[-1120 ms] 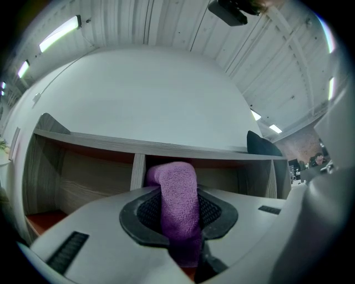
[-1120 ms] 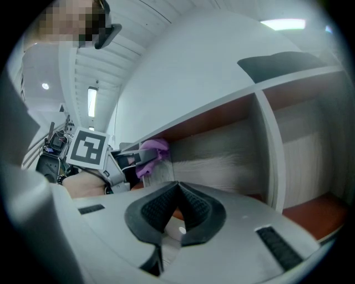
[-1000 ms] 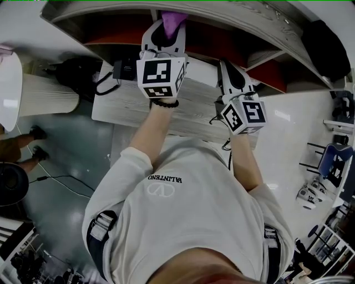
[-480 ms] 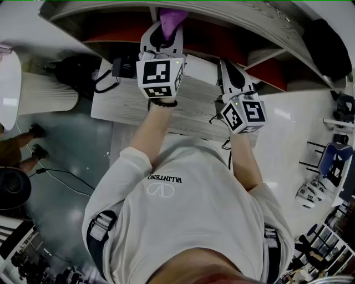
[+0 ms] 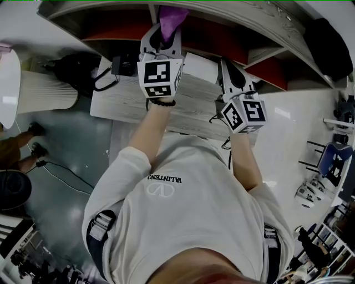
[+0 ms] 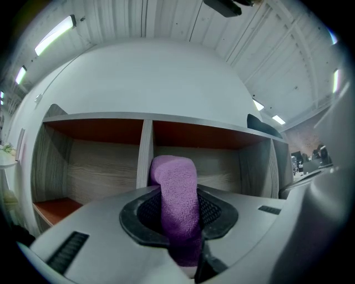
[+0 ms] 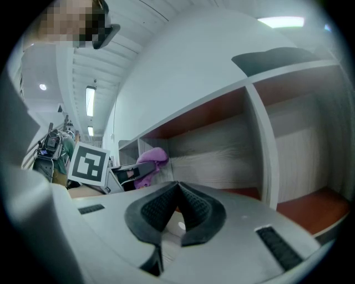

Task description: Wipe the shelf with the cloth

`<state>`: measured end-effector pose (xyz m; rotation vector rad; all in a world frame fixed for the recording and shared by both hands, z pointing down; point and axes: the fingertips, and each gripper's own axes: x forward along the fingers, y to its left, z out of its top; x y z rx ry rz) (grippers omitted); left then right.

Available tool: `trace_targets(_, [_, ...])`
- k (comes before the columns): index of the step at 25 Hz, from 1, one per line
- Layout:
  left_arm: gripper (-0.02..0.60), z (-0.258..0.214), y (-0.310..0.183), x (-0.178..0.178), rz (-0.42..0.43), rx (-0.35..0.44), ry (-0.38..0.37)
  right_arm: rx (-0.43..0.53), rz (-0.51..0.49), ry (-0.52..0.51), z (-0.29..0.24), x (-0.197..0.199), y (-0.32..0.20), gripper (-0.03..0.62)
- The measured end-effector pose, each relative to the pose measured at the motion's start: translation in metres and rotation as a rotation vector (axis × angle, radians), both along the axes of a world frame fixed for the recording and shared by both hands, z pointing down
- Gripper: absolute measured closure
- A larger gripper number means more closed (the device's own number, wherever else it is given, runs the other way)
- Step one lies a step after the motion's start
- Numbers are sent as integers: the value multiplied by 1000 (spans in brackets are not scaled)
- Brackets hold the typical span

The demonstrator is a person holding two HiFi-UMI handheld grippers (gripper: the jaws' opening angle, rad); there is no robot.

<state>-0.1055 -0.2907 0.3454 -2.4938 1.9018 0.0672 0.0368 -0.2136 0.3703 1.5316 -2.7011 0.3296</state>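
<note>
The work area is a room with a glossy pale floor point(image 5: 66, 150); a wood-grain table point(image 5: 194, 105) stands directly in front of the shelf point(image 5: 233, 22), which has grey wood-grain walls and orange-red boards. Left of the shelf, a black bag point(image 5: 77, 69) sits on the floor beside the table, and a black power adapter point(image 5: 122, 66) lies on the table corner below the shelf. The left gripper point(image 5: 164, 39) is raised to the shelf front, level with the upright divider point(image 6: 145, 150) between two compartments. Its jaws are clamped on the purple cloth point(image 6: 176, 194), which stands up between the pads and folds over at the top. In the head view the cloth point(image 5: 173, 15) reaches the shelf edge at the divider; contact with the shelf cannot be confirmed. The right gripper point(image 5: 232, 69) is held lower than the left gripper, over the table and just short of the shelf. Its jaws are closed together with nothing between them point(image 7: 176, 208). They face an open compartment beside a second divider point(image 7: 260, 138).
</note>
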Motion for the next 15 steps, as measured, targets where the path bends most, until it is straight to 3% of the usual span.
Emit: trace_targets(15, [485, 29, 0, 0, -4, -27, -49, -14, 13, 3, 7, 12, 1, 595])
